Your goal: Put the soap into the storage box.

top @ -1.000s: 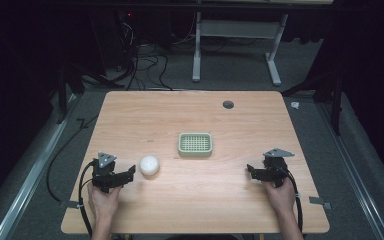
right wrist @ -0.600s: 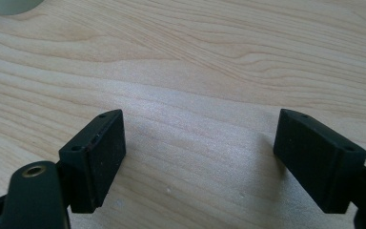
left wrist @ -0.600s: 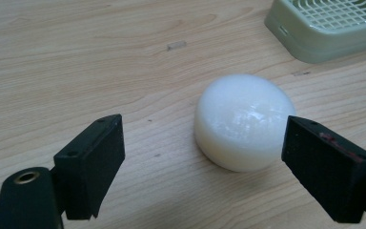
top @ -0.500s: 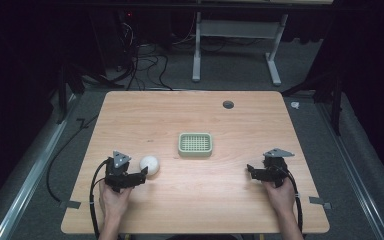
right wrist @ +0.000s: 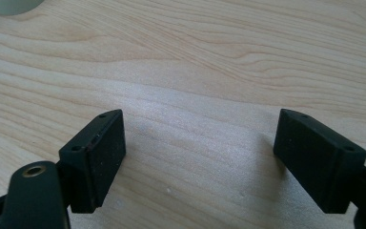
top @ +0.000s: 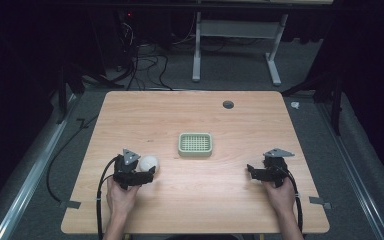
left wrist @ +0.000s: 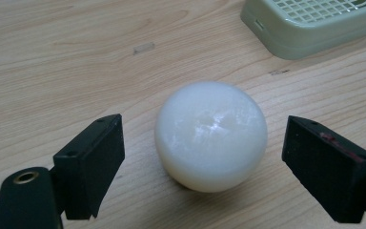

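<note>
Left gripper (left wrist: 200, 157) fingers wide, straddling ball (left wrist: 211, 135), no contact: lined up for grasp. Tray (top: 195, 144) at ball's 2 o'clock, likely drop target. Right gripper (right wrist: 198, 152) fingers wide, idle over bare surface (right wrist: 209, 62).

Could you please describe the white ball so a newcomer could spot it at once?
On the wooden table, look left and nearer than the green tray. The white ball rests there, between the left gripper's open fingers. It is the only round, glossy thing.
</note>
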The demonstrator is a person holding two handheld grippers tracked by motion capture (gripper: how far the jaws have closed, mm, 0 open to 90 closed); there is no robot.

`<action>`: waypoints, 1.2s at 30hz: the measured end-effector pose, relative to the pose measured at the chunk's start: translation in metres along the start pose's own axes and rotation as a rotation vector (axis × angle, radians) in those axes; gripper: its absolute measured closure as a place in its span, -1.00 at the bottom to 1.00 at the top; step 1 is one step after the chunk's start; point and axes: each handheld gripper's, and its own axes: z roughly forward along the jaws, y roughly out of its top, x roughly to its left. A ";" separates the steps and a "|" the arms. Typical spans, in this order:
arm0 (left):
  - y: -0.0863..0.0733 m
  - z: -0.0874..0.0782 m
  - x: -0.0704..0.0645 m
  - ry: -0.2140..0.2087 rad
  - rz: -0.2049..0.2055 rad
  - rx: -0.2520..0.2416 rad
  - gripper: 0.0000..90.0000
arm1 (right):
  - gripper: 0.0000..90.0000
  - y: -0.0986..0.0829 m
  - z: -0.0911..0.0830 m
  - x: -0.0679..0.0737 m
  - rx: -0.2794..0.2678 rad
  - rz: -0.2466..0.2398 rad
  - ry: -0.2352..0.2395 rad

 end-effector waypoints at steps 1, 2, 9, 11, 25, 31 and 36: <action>0.001 0.001 -0.001 0.000 0.001 0.001 -0.67 | -0.58 0.000 0.000 0.000 0.000 0.000 0.000; 0.001 0.003 -0.002 -0.002 0.005 0.005 -0.66 | -0.58 0.000 0.000 0.000 0.000 0.000 0.000; 0.002 0.013 -0.005 -0.002 0.014 0.028 -0.66 | -0.58 0.000 0.000 0.000 -0.002 0.002 0.002; 0.002 0.018 -0.007 0.006 0.029 0.040 -0.66 | -0.58 0.000 0.000 0.000 0.000 0.003 0.001; 0.001 0.032 -0.006 0.009 0.021 0.066 -0.63 | -0.58 0.000 0.000 0.000 0.000 -0.002 0.001; 0.001 0.036 -0.006 0.009 0.010 0.063 -0.58 | -0.58 0.000 0.000 0.000 0.000 -0.003 0.000; 0.000 0.038 -0.005 0.017 0.008 0.071 -0.54 | -0.58 0.000 0.000 0.000 0.000 -0.002 0.001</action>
